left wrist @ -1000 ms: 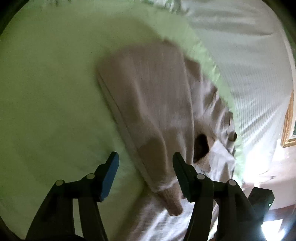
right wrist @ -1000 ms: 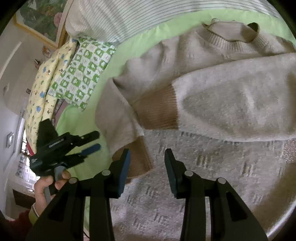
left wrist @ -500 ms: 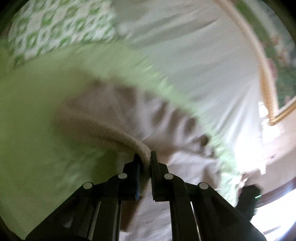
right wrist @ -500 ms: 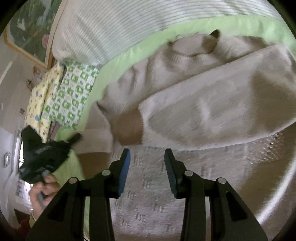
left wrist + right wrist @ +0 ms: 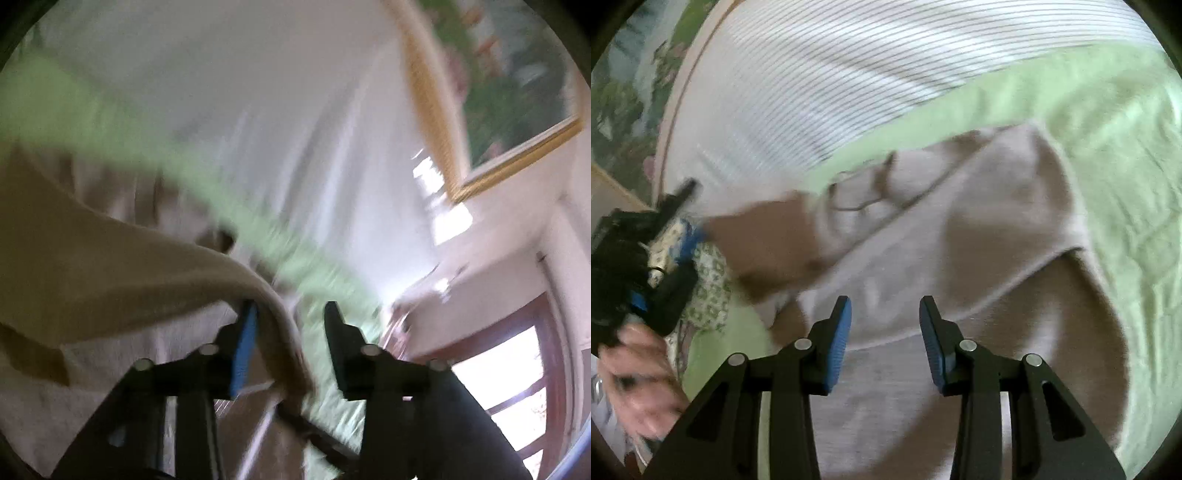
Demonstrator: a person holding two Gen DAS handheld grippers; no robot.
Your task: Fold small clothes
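Letting go, the left tool point(image 5: 288, 332) is standing wide beside the sweater point(image 5: 979, 236)'s folded-over sleeve point(image 5: 110, 280); the right tool point(image 5: 885, 328) is hovering wide, empty.

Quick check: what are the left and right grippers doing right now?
Left gripper: open, sweater sleeve between its jaws.
Right gripper: open, holding nothing, above the sweater.

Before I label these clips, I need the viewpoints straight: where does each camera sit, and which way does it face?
Left wrist: on the left gripper, tilted up past the beige sweater toward the wall and framed picture; only its own open fingers show.
Right wrist: on the right gripper, looking down on the sweater over the green sheet; its open fingers, plus the person's left hand holding the other gripper.
Shared: sweater, green sheet.
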